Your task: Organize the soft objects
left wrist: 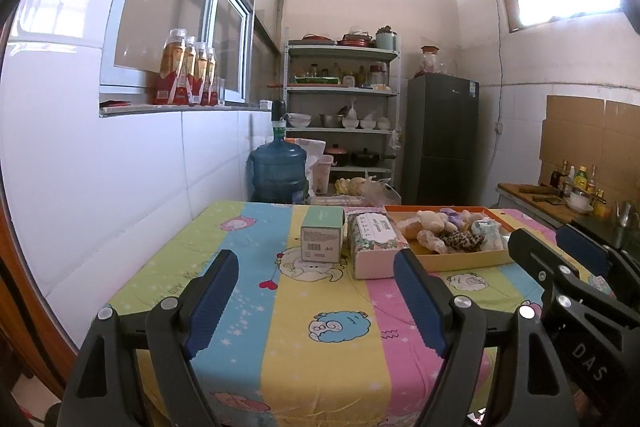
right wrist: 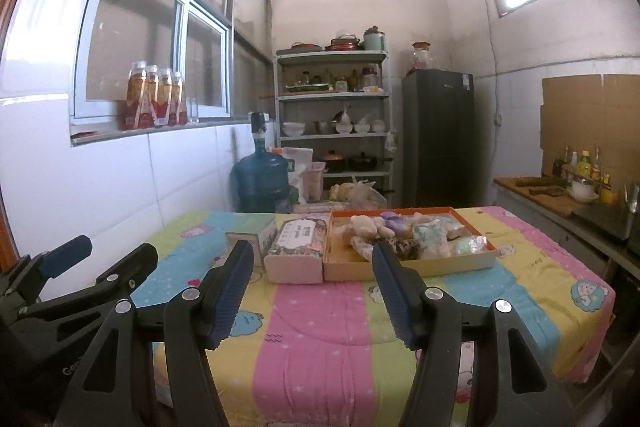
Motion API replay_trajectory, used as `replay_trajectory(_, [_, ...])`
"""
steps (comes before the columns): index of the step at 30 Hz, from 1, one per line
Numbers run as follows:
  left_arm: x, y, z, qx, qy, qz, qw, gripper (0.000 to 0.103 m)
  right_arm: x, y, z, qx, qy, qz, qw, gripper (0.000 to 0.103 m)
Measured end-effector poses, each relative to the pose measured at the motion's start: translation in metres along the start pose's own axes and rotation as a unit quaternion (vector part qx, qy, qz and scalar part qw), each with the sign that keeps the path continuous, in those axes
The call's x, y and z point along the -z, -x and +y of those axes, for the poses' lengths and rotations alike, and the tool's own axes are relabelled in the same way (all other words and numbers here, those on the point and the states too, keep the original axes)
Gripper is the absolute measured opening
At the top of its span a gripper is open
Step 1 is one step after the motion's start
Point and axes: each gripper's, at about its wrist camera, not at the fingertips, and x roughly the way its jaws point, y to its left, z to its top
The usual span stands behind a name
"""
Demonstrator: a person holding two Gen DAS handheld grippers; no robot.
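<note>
Spread over the table is a striped cartoon cloth [right wrist: 320, 327]. Beyond the right gripper [right wrist: 312, 291], the orange tray [right wrist: 408, 267] of plush toys [right wrist: 366, 227] is seen, a floral box [right wrist: 298, 251] beside it. Both grippers, the left gripper [left wrist: 316, 301] included, are held wide apart, nothing between their fingers.

- The left gripper [left wrist: 316, 301] is black plastic, built of angular, triangular arms with cut-out windows.
- Its jaws carry dark blue pads with ribbed, saw-toothed faces.
- Round silver screws sit at the pivots.
- The right gripper [right wrist: 312, 293] has the same black frame, blue ribbed pads and silver screws.
- In the left wrist view, at 4 o'clock, white letters "DAS" mark the right gripper's black body.
</note>
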Motion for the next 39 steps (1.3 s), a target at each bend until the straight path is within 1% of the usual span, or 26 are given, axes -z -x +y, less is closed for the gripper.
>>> replay_trajectory(19, [-0.0016,0.0011,-0.0002,0.001,0.0,-0.002,1.0,0.079,-0.0029,0.0008,-0.0005,0.007,0.003,-0.004,1.0,0.064])
replay_trajectory(20, [-0.0015,0.001,-0.0002,0.001,0.0,-0.002,1.0,0.079,-0.0031,0.0003,-0.0008,0.007,0.003,-0.004,1.0,0.065])
replay_trajectory(22, [-0.0027,0.001,0.0011,0.001,0.0,-0.004,1.0,0.079,-0.0026,0.0004,-0.0009,0.008,0.003,-0.003,1.0,0.074])
replay_trajectory(23, [-0.0032,0.0012,0.0016,0.002,0.0,-0.004,1.0,0.079,-0.0025,0.0006,-0.0013,0.009,0.002,-0.003,1.0,0.075])
replay_trajectory(39, [-0.0039,0.0018,0.0047,0.001,0.001,-0.005,1.0,0.079,-0.0026,0.0004,-0.0023,0.009,0.001,-0.003,1.0,0.075])
